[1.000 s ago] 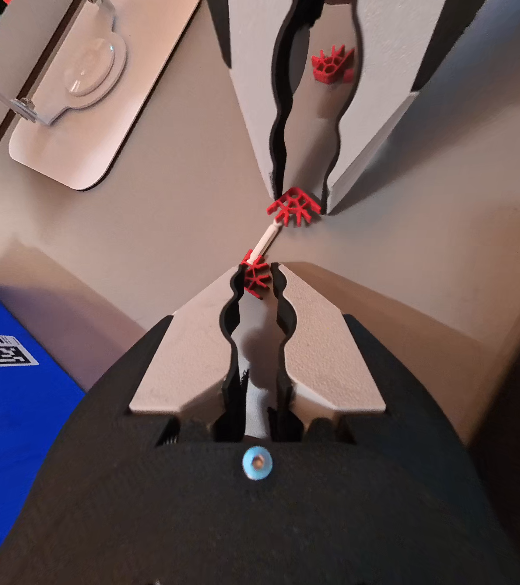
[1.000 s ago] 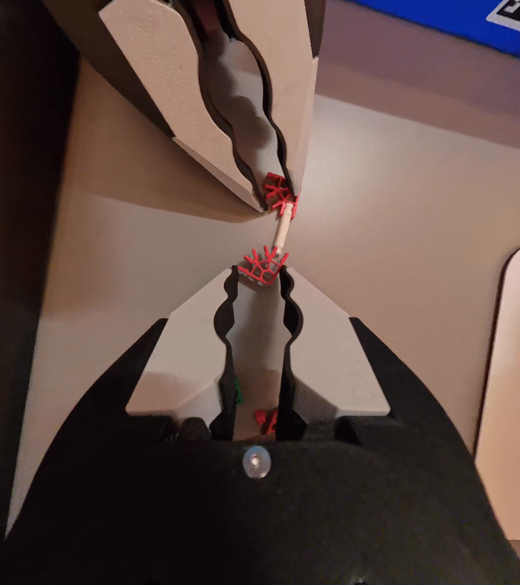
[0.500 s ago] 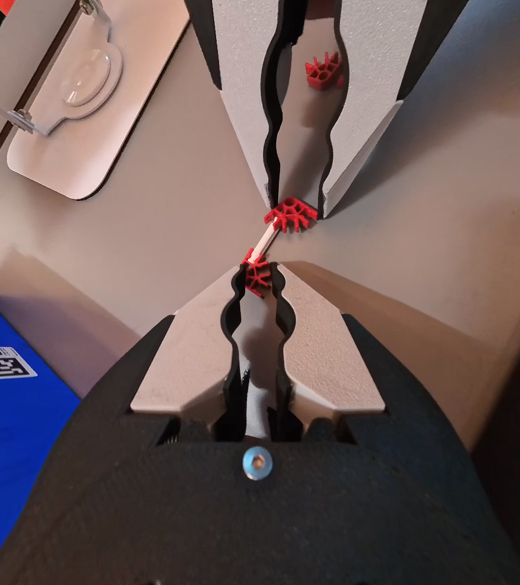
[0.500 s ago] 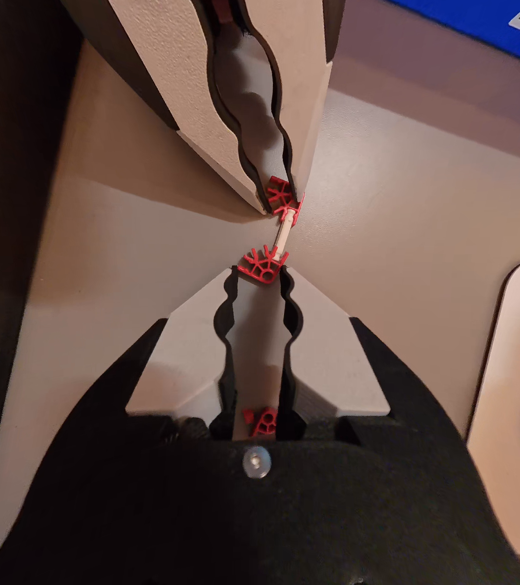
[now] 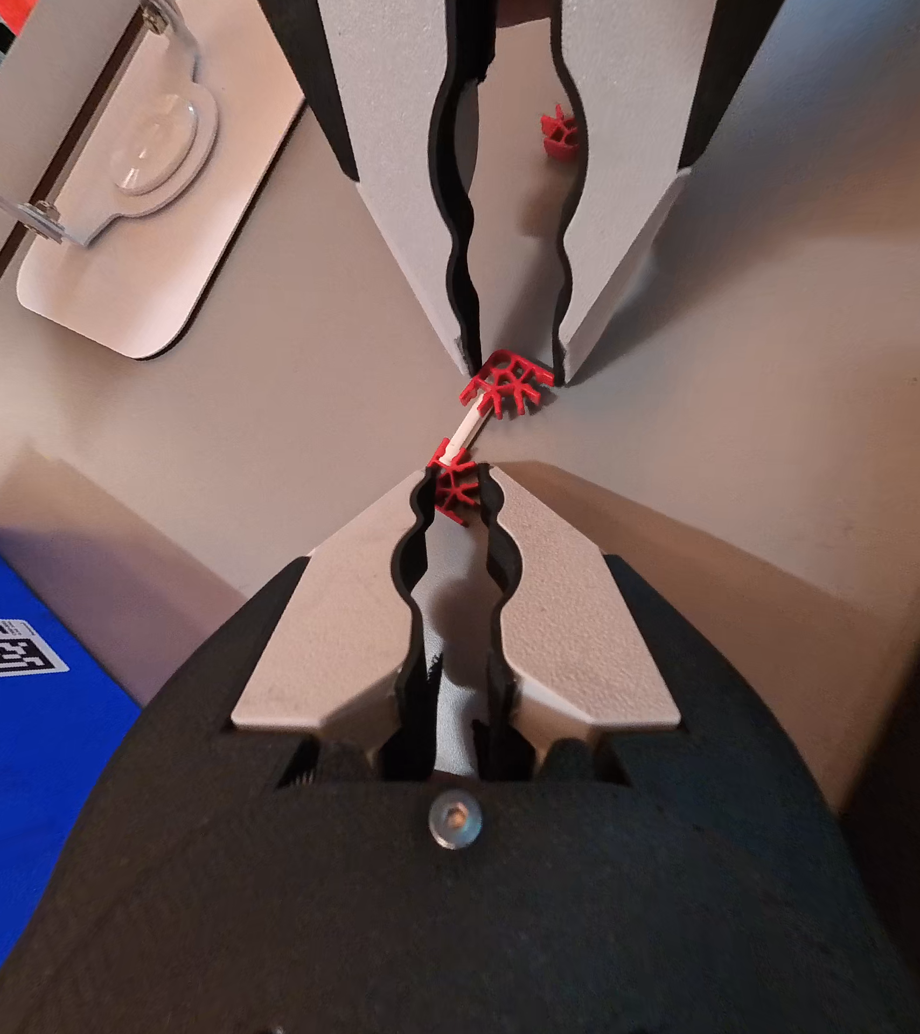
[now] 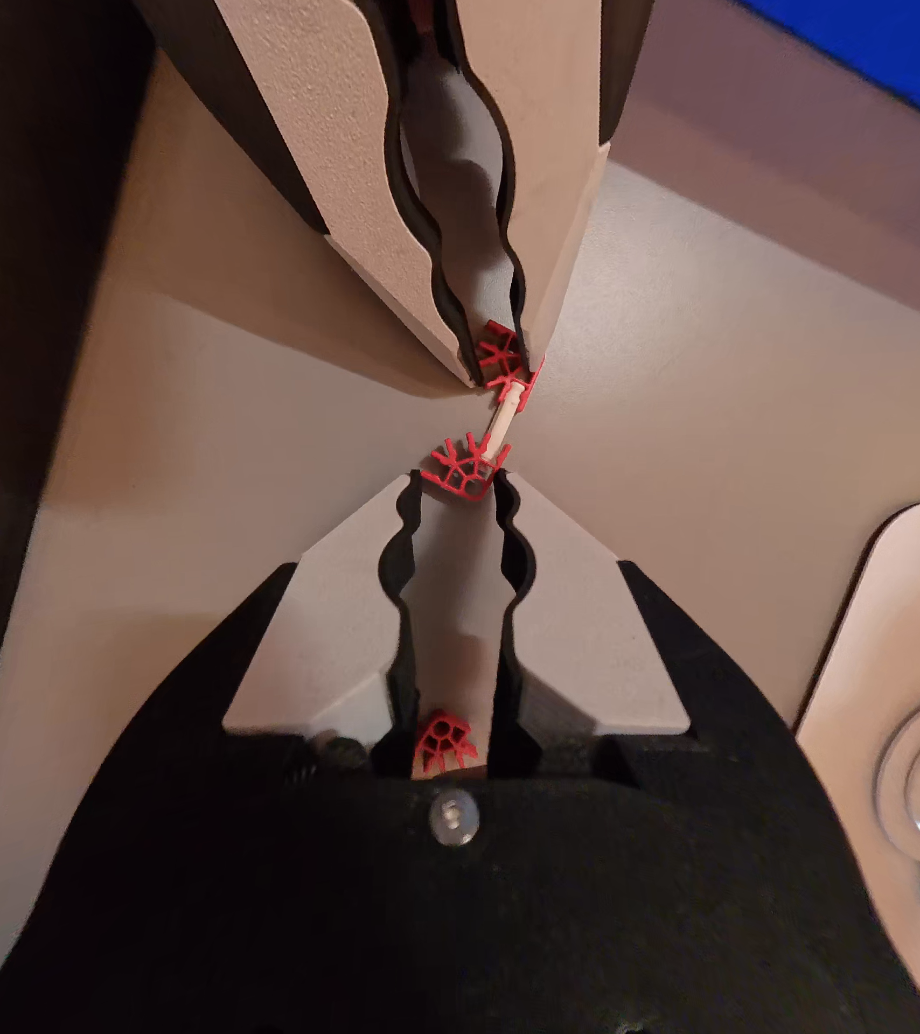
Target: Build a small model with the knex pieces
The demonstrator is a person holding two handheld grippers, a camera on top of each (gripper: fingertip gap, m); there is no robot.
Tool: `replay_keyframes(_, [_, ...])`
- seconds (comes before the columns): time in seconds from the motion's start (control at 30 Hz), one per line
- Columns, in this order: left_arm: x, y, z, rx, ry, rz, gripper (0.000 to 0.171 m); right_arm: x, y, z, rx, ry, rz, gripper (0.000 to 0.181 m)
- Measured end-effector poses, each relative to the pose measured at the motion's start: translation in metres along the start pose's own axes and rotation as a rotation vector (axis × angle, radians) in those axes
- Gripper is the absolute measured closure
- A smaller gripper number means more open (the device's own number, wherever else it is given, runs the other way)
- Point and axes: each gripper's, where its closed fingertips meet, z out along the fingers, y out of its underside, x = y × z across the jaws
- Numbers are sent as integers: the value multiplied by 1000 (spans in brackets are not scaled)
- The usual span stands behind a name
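The left gripper [image 5: 455, 475] was clamped at its fingertips on a red connector [image 5: 455, 492] at frame centre. The right gripper [image 6: 458, 481] pinched a second red connector [image 6: 460, 473] at its tips. A short white rod [image 5: 468, 431] joined the two pieces. A loose red connector [image 6: 441, 747] lay low between the right fingers on the beige table [image 5: 278, 419].

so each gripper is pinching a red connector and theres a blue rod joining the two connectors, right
Not quite: the rod joining them is white, not blue, as the left wrist view shows. The rest holds: the left gripper jaws pinch one red connector and the right gripper jaws pinch the other red connector.
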Motion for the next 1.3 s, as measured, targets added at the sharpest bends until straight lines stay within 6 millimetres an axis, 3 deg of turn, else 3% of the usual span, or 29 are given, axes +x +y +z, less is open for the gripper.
replay_keyframes(0.7, [0,0,0,2,1,0,158,-2,6,0,-25,-18,-24,157])
replay_keyframes(0.93, [0,-1,1,2,-2,5,159,3,4,-10,8,5,14,136])
replay_keyframes(1.0, [0,-1,1,2,-2,4,158,8,-5,-17,74,25,53,147])
replay_keyframes(1.03, [0,-1,1,2,-2,4,159,10,-8,-19,101,37,71,164])
replay_keyframes(1.1, [0,-1,1,3,-1,3,159,11,-7,-16,112,50,85,181])
replay_keyframes(1.3, [0,0,1,3,1,0,159,12,-7,-3,125,38,110,181])
